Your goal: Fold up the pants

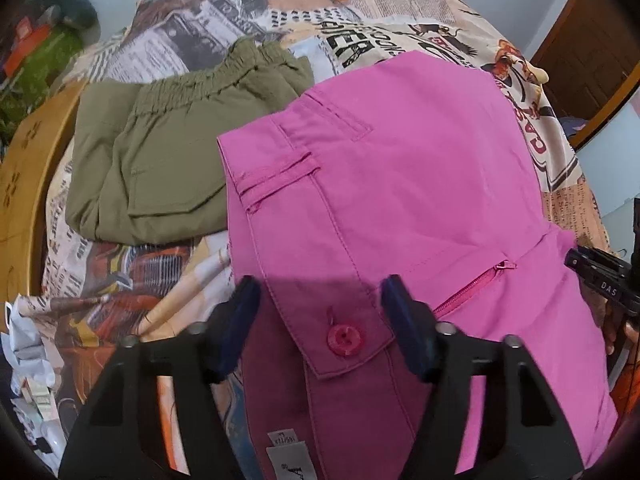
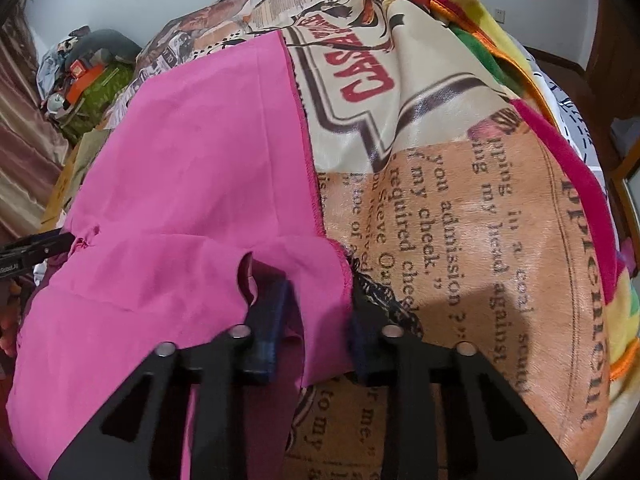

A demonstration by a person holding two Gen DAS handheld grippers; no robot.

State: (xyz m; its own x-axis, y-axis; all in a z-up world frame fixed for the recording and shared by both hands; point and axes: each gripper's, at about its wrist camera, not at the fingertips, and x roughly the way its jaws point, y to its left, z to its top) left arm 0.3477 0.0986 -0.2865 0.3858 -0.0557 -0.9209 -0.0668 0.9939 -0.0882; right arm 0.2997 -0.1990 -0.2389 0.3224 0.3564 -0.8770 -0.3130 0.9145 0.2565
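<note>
While the pink pants [image 1: 400, 184] lie spread on the bed's newsprint-patterned bedspread [image 1: 224, 12], the fold looks barely begun. The left tool [image 1: 320, 320] is released, its blue pads [image 1: 240, 320] standing wide apart on either side of the waistband's buttoned tab, with the red button [image 1: 344, 337] just ahead of the gap. Beyond this tool and off to its left sit olive-green pants [image 1: 160, 160], already folded.

The right tool [image 2: 316, 320] also has its jaws apart, but a flap of pink cloth by the overlocked edge lies between its pads [image 2: 272, 320]; whether it pinches that cloth I cannot tell.

As a judgement, the next move calls for each tool to clench on its corner and carry the near edge over together, keeping the cloth taut.

The waistband points back toward the left tool, and the long axis runs forward, away from both tools, up the bed.
</note>
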